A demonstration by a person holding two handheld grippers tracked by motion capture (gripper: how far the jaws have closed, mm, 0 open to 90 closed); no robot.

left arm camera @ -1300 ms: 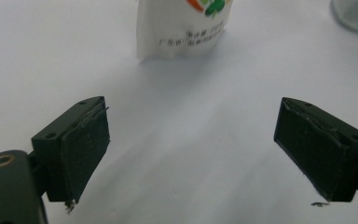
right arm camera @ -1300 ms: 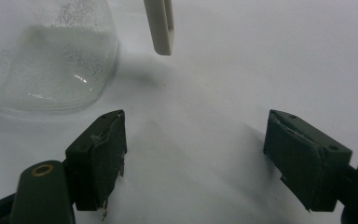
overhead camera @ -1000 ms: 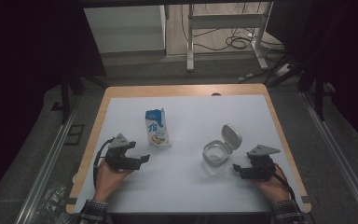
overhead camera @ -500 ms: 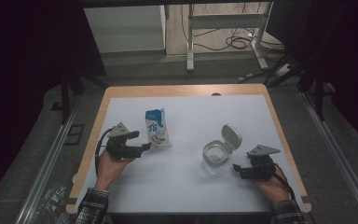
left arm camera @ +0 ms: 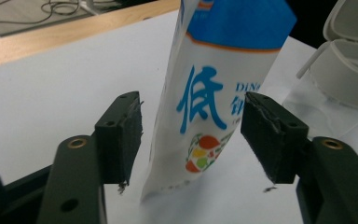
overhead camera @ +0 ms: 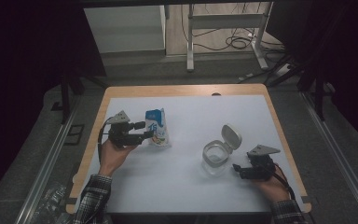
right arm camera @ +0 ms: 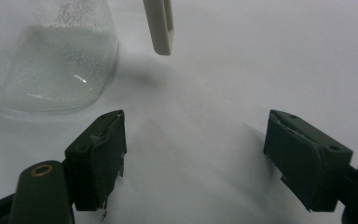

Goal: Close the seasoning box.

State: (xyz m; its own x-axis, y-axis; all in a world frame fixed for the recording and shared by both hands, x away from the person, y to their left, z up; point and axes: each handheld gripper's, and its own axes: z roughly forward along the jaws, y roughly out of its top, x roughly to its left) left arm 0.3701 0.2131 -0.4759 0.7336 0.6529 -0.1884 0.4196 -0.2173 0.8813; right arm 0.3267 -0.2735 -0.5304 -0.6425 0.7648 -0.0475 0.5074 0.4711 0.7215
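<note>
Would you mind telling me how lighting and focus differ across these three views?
High view: dim, dark surround, white table brightest. Left gripper view: pouch print sharp, the near fingers slightly soft. Right gripper view: clear jar blurred with a small glint, soft shadow under its flip lid.

The scene is taken from above and behind the person's side in the high view, looking forward and down on the white-topped table with a wooden rim [overhead camera: 186, 91], with the floor beyond. The left gripper view is taken low and close along the left gripper [left arm camera: 191, 135], facing the upright white pouch with a blue top and blue lettering [left arm camera: 214, 88]. The right gripper view is taken close to the tabletop along the right gripper [right arm camera: 196, 158], facing the clear round plastic jar with an open white flip lid [right arm camera: 51, 60]. The pouch [overhead camera: 157, 127] and jar [overhead camera: 216, 156] are shared with the high view; the jar [left arm camera: 349, 70] is also caught at the left gripper view's edge.
</note>
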